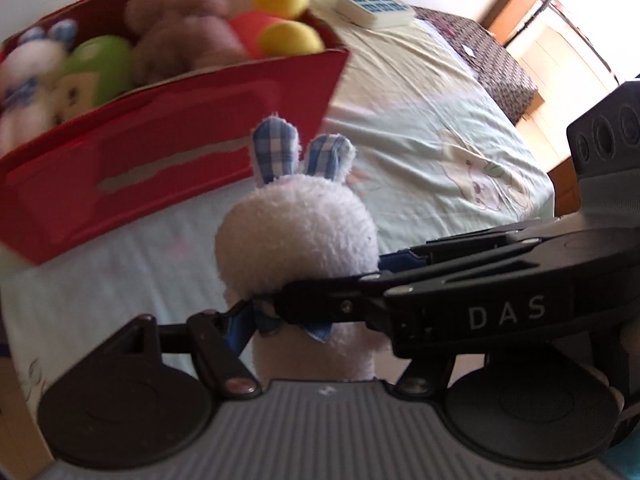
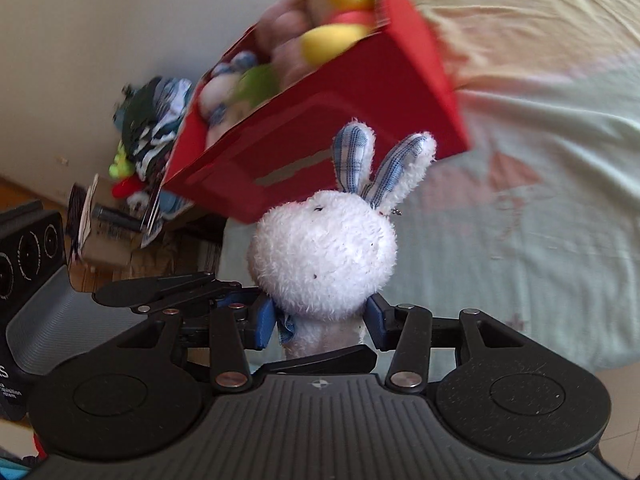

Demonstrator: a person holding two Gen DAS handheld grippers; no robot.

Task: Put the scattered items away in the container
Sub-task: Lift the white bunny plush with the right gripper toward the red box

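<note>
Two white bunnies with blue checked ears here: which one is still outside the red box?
The bunny clamped at the neck by both hand-held grippers, right and left; the other bunny lies in the red box beside the green toy.

We get bright daylight; the window area, upper right of the left wrist view, is blown out w/ glare. Red box and its plush toys smear w/ motion blur in both views. White bunny stays fairly sharp at centre. Fisheye bends the edges, corners go dark.
</note>
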